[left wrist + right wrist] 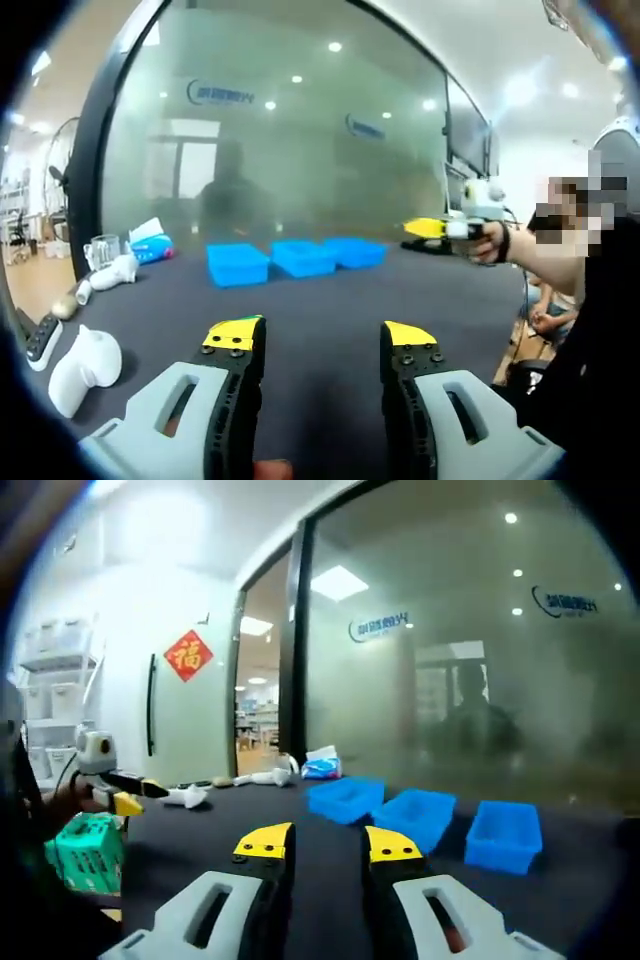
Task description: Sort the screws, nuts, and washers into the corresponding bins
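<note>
While both tools (322, 345) (328, 845) gape, right view adds green basket (88, 852) beside bins (420, 816)

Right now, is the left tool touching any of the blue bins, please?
Apart. The left gripper view shows bare dark table between the left tool and the blue bins.

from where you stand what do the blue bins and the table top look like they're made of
The three blue bins look like moulded plastic: one uniform saturated blue, thin straight walls, a slight sheen on the rims. The table top looks like a dark matte surface, possibly a mat or laminate; it shows no glare or grain, so I can't tell which.
</note>
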The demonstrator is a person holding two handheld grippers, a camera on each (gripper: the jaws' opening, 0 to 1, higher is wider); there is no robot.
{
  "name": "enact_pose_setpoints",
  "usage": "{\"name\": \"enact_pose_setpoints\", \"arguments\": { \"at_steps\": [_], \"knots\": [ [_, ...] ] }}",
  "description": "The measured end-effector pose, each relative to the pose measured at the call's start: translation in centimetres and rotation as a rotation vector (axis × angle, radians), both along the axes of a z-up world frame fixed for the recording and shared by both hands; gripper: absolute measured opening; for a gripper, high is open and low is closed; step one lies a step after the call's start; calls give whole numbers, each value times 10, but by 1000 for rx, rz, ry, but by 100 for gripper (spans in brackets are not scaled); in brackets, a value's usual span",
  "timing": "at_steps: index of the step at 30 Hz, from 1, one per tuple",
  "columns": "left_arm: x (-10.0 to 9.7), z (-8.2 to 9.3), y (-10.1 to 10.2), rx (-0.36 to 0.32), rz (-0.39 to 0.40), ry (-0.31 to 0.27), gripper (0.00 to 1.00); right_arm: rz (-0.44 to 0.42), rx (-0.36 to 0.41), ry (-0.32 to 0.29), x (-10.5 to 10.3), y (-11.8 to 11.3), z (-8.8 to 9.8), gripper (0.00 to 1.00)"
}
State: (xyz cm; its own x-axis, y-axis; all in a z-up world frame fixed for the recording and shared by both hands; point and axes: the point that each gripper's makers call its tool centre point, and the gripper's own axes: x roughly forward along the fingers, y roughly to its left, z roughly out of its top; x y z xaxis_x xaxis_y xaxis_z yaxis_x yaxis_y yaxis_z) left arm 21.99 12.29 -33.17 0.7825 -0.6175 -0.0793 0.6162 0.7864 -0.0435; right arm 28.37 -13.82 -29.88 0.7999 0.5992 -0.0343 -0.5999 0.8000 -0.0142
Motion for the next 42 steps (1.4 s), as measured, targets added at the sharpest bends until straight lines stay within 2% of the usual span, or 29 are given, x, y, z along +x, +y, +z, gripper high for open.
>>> {"name": "enact_pose_setpoints", "arguments": {
  "at_steps": [12, 18, 23, 26, 29, 32, 39, 42],
  "knots": [
    [-1, 2, -1, 11, -6, -5, 45, -61, 25, 39, -51, -43, -32, 25],
    [-3, 0, -1, 18, -11, 1, 45, -58, 13, 43, -65, -48, -34, 26],
    [-4, -1, -2, 27, -21, 4, 45, -14, -37, 52, -72, -42, -35, 26],
    [-5, -3, -3, 30, -25, 7, 45, 29, -92, 82, -73, -37, -39, 27],
    [-5, -4, -3, 30, -26, 9, 45, 69, -112, 104, -74, -30, -38, 28],
    [-5, -4, -1, 28, -23, 10, 45, 100, -171, 115, -72, -24, -40, 28],
    [-4, -5, 1, 27, -18, 14, 45, 171, -233, 136, -65, -7, -36, 28],
    [-4, -5, 2, 29, -15, 13, 45, 210, -260, 165, -63, 1, -39, 29]
  ]
}}
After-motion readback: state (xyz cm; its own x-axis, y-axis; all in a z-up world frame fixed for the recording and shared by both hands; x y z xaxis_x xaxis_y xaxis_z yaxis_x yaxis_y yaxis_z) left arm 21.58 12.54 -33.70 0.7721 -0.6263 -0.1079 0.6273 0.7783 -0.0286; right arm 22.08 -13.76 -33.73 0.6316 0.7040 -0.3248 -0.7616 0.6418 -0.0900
